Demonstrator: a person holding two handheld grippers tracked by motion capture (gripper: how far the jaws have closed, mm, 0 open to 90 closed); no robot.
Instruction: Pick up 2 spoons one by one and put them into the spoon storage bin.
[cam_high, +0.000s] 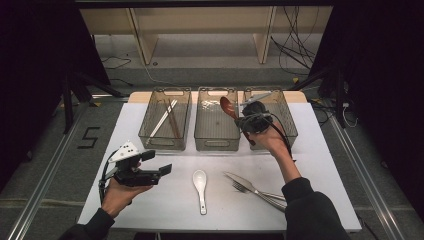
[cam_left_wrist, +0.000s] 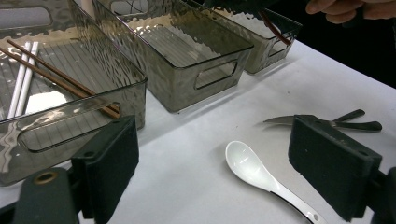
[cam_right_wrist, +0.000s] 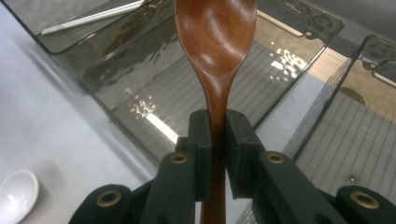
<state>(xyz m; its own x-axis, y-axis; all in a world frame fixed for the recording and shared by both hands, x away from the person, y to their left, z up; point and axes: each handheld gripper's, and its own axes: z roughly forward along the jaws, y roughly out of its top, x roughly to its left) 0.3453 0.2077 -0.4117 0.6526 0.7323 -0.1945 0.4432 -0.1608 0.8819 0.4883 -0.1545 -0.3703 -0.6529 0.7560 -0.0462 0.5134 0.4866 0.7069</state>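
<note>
White table (cam_high: 165, 200), three smoky bins at rear. Wooden spoon (cam_right_wrist: 215, 42) clamped by handle in right gripper (cam_right_wrist: 215, 135), bowl foremost, long axis reaching over middle bin (cam_high: 216, 142). Left gripper (cam_high: 147, 170) parked near front edge, jaws apart, empty.

Your high view is dim at the edges: black on both sides, with light falling from above onto the white table (cam_high: 150, 200), which is the brightest patch. Shadows under the white spoon (cam_high: 200, 182) are soft and short. In your left gripper view the clear bins (cam_left_wrist: 187, 60) throw rippled glare. In your right gripper view the wooden spoon (cam_right_wrist: 215, 42) carries a soft sheen, and its bowl is slightly out of focus.
</note>
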